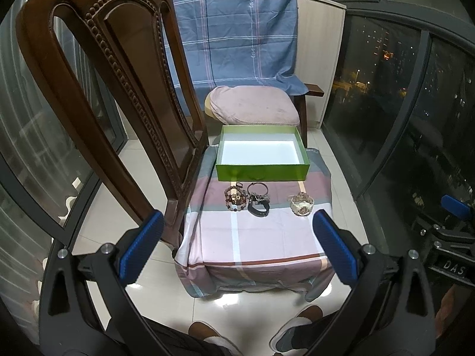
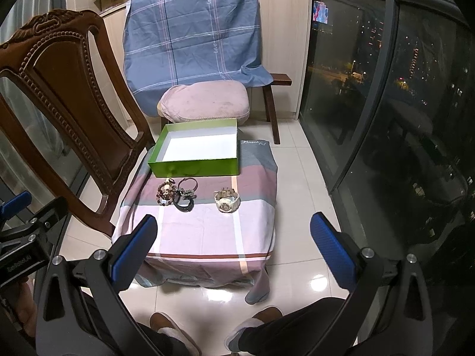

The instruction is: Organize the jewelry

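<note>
Left wrist view shows the left claw [image 1: 237, 246] spread wide and empty, held back from the cloth-covered worktop [image 1: 267, 237]; the right claw [image 2: 234, 246] is likewise spread, holding nothing. Beyond them the jewelry lies in a loose row: a beaded bracelet [image 1: 235, 198], a dark wristband [image 1: 259, 206] touching it, and a pale watch [image 1: 302, 203] apart. Farther back sits an open green box [image 1: 262, 175], empty, probably where the pieces belong.

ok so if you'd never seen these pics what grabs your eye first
The bright green box, open and empty, sits at the far end of the cloth-covered stool. Just in front of it lies a beaded bracelet, a dark band and, apart to the right, a pale watch.
</note>
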Demonstrator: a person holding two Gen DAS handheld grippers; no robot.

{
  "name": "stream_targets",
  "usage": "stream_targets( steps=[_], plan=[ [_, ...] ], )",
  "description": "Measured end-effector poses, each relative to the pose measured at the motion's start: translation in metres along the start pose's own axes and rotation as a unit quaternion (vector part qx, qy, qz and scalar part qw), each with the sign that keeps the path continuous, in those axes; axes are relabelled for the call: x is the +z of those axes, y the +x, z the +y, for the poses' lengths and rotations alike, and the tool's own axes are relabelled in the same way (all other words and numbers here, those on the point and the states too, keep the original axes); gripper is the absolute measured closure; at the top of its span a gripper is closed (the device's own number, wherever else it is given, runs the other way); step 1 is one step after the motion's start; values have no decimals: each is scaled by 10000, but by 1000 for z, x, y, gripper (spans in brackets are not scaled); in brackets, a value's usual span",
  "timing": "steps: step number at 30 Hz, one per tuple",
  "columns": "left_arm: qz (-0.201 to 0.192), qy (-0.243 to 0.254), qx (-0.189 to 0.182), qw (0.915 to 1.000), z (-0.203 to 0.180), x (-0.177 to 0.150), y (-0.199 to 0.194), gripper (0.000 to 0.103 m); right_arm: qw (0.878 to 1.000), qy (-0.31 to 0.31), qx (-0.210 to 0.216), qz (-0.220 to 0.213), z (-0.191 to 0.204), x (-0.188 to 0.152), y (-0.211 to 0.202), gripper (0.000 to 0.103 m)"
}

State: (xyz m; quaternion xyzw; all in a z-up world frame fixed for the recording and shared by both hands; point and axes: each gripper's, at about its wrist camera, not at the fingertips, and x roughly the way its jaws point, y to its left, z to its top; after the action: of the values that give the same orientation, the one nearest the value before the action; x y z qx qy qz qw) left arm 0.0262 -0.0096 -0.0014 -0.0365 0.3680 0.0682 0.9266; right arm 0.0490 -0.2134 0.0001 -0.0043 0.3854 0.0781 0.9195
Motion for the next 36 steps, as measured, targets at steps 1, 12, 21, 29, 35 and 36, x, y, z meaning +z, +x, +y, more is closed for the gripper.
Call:
stream_targets(
  steps=[1,12,21,29,35,36],
  plan=[
    [0,2,4,10000,0,0,0,4,10000,10,11,8,0,0,1,3],
    [7,-12,2,10000,1,-1,0,4,10000,12,49,-12,-2,-5,0,3],
    [18,-30,-7,10000,1,-2,0,4,10000,1,44,12,-3,-7,1,3],
    [50,-32,-16,10000,0,-2,1,4,10000,-4,55,19,-3,-6,1,3],
    [50,-25,-18,10000,0,-1,1,4,10000,-6,56,11,-3,-7,1,3],
    [55,-25,-22,10000,0,-1,1,4,10000,-1,55,12,-3,-7,1,3]
  ],
)
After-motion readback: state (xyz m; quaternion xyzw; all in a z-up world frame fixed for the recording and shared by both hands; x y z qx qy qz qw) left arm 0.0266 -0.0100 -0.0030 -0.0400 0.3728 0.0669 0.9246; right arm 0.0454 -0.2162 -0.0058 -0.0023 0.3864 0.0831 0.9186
